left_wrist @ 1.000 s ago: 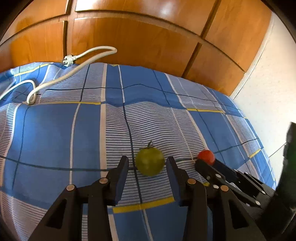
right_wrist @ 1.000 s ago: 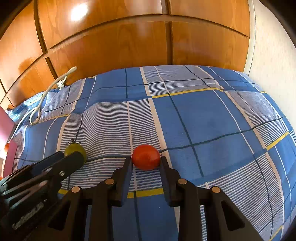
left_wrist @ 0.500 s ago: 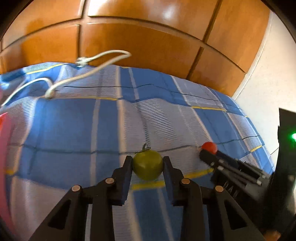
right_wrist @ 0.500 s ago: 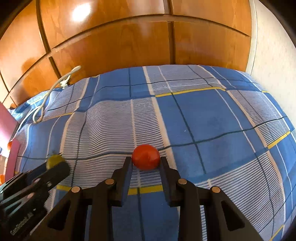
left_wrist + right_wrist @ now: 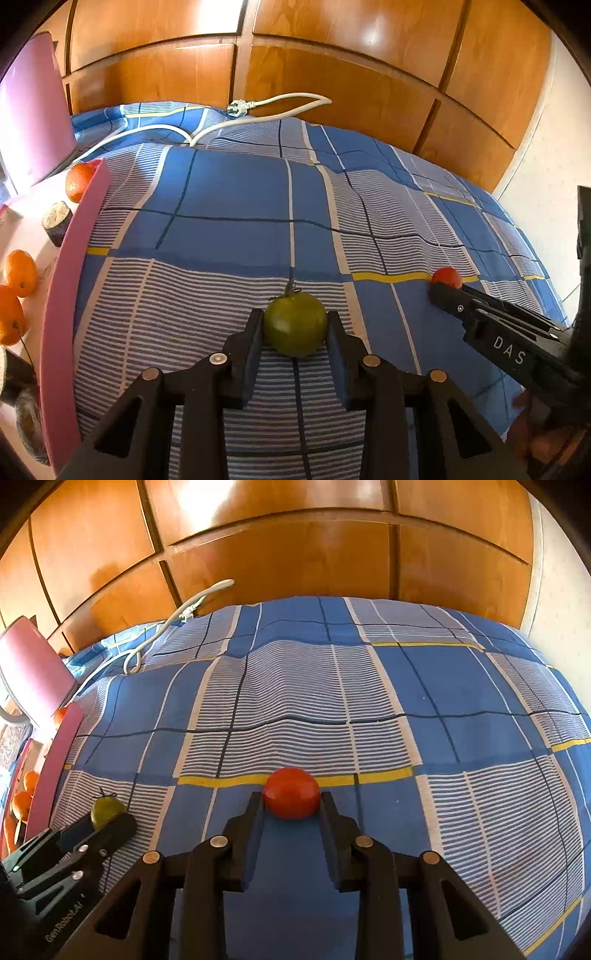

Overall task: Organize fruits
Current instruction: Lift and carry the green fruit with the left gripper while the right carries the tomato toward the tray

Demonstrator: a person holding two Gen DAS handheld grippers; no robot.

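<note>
A green tomato [image 5: 295,323] with a stem sits between the black fingers of my left gripper [image 5: 295,328], which is shut on it above the blue checked bedspread [image 5: 236,206]. In the right wrist view a red tomato [image 5: 291,793] is clamped between the fingers of my right gripper [image 5: 291,801]. The green tomato [image 5: 105,810] and my left gripper show again at the lower left of that view. The red tomato [image 5: 447,277] shows at the right of the left wrist view. A pink box [image 5: 74,266] at the left edge holds several oranges [image 5: 20,273].
A white power cable [image 5: 258,114] with a plug lies at the far side of the bed. Wooden cabinet doors [image 5: 332,66] stand behind it. The pink box lid [image 5: 33,110] stands upright at the far left. A brown cut piece [image 5: 57,221] lies in the box.
My left gripper closed on the green tomato and carried it leftward, bringing the pink box with oranges into view. My right gripper kept its grip on the red tomato and shifted slightly left.
</note>
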